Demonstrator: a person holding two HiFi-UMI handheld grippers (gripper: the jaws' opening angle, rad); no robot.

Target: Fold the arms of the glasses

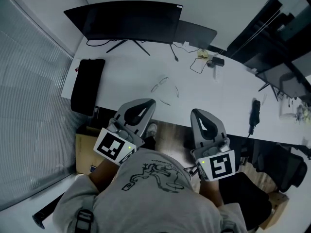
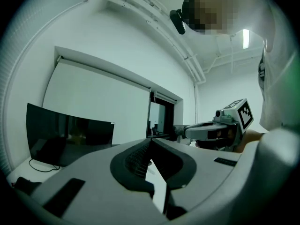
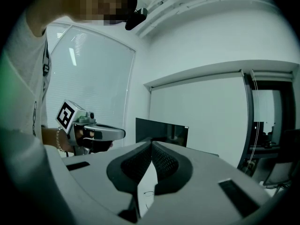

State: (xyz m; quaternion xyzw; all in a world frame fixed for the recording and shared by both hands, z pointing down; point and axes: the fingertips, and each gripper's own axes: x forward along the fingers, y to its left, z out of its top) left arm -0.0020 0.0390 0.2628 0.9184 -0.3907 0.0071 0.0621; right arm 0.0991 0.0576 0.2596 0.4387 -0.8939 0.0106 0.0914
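Note:
Thin-framed glasses (image 1: pixel 164 89) lie on the white table (image 1: pixel 218 96) with both arms spread open, near the middle of its front half. My left gripper (image 1: pixel 151 101) hovers at the table's front edge, just short of the glasses, jaws shut and holding nothing. My right gripper (image 1: pixel 194 111) hangs further right, over the edge, also shut and holding nothing. In the left gripper view the jaws (image 2: pixel 150 140) meet at the tip, and the right gripper (image 2: pixel 220 128) shows beyond them. In the right gripper view a faint piece of the glasses (image 3: pixel 147 193) shows through the slit below the shut jaws (image 3: pixel 151 143).
A black curved monitor (image 1: pixel 126 21) and a second dark screen (image 1: pixel 197 33) stand at the back. A long black pad (image 1: pixel 87 84) lies at the table's left end. Cables with a small device (image 1: pixel 209 59) and a black handheld item (image 1: pixel 255 111) lie on the right. A cardboard box (image 1: pixel 86 149) sits below.

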